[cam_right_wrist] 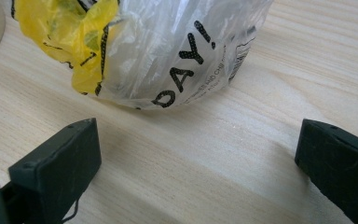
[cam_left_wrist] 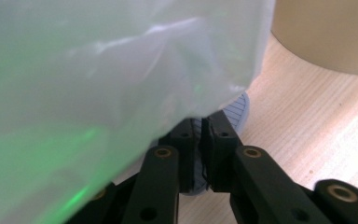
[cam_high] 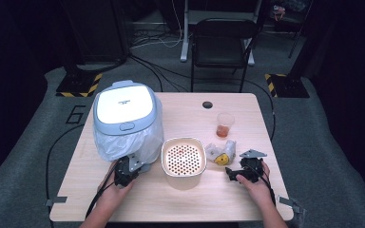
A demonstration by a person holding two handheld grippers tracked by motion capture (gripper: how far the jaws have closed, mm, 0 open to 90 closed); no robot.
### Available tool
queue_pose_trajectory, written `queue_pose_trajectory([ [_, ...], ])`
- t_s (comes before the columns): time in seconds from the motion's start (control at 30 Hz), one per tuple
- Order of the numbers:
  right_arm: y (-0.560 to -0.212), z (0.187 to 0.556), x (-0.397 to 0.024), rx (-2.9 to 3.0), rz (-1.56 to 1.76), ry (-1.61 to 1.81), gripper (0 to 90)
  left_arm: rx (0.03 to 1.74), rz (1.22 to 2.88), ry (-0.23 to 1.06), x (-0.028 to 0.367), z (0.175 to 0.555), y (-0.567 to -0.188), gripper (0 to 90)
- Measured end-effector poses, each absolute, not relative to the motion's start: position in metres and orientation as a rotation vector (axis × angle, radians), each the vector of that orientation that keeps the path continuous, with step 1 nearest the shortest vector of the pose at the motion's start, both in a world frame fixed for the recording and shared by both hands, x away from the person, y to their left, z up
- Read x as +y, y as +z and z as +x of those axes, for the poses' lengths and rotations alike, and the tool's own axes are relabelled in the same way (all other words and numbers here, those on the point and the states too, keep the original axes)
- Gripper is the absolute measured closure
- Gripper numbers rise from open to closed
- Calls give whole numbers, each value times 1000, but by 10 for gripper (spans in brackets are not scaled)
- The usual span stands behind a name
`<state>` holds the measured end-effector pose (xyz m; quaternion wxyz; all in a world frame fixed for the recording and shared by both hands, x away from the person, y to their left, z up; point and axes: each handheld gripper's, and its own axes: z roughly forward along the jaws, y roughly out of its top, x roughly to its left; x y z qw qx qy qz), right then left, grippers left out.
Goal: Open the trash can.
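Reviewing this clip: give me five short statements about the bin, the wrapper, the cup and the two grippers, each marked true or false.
1. The bin's lid is open. False: it is shut.
2. The right gripper's jaws stand wide apart, short of the crumpled wrapper. True.
3. The left gripper has its jaws nearly together at the bin's pedal, under the bag liner. True.
4. The plastic cup is empty. False: it holds orange liquid.
5. The perforated container sits between bin and wrapper. True.

A pale blue bin wears a translucent white liner; the yellow-and-clear wrapper carries black lettering on the light wood-grain desk.
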<state>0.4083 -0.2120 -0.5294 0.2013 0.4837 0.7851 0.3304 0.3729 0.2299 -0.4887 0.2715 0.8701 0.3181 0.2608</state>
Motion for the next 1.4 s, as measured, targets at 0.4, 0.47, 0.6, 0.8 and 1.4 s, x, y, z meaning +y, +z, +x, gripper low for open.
queue_pose_trajectory([
  [0.4,-530,408,-212,2199,1337,926,0,924,2335,637,228,375,-489,900],
  [0.47,-530,408,-212,2200,1336,926,0,915,2336,651,227,375,-489,900],
  [0.6,-530,408,-212,2200,1337,926,0,942,2345,675,223,376,-489,836],
  [0.8,-530,408,-212,2200,1336,926,0,995,2333,642,224,378,-488,844],
  [1.4,-529,407,-211,2212,1328,927,0,1009,2305,631,223,378,-493,900],
])
